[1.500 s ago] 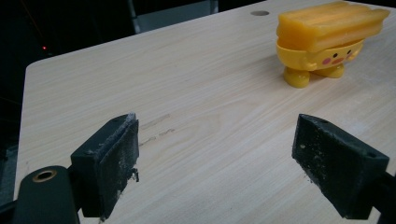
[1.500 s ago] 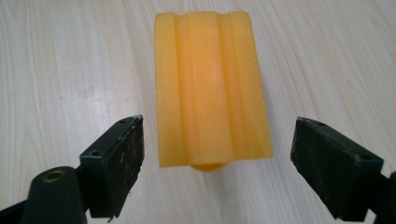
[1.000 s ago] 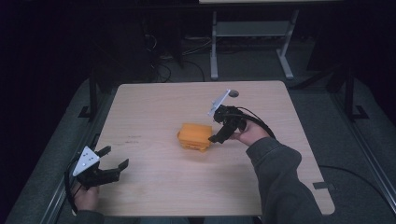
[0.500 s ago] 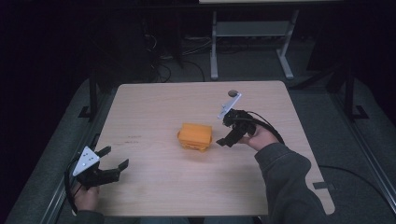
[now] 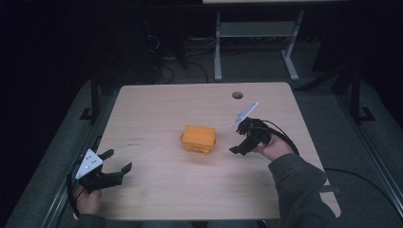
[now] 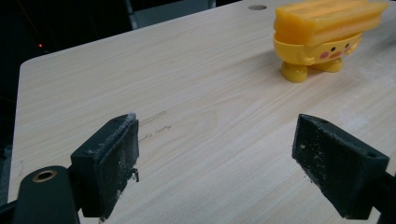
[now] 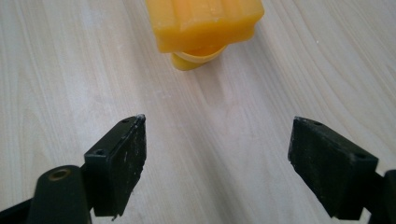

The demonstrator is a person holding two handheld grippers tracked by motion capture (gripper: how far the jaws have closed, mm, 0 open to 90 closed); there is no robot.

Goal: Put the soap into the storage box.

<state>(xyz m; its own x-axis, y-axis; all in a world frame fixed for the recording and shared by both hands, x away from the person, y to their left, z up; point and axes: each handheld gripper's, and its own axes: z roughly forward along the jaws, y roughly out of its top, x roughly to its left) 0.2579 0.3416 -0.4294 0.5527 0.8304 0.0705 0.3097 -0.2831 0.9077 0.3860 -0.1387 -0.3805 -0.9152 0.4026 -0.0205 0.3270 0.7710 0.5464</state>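
Mid-frame on the table (image 5: 152, 109), orange toy (image 5: 198, 139) stands free; right gripper (image 5: 243, 137) just beside it, jaws wide, empty; left gripper (image 5: 115, 164) lower left, jaws wide, empty.

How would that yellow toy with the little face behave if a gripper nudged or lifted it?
The yellow toy looks like hard, glossy plastic, so probably stiff, light and a bit slippery. It stands on small feet under a wider orange top, so a sideways push high up may tip it rather than slide it.
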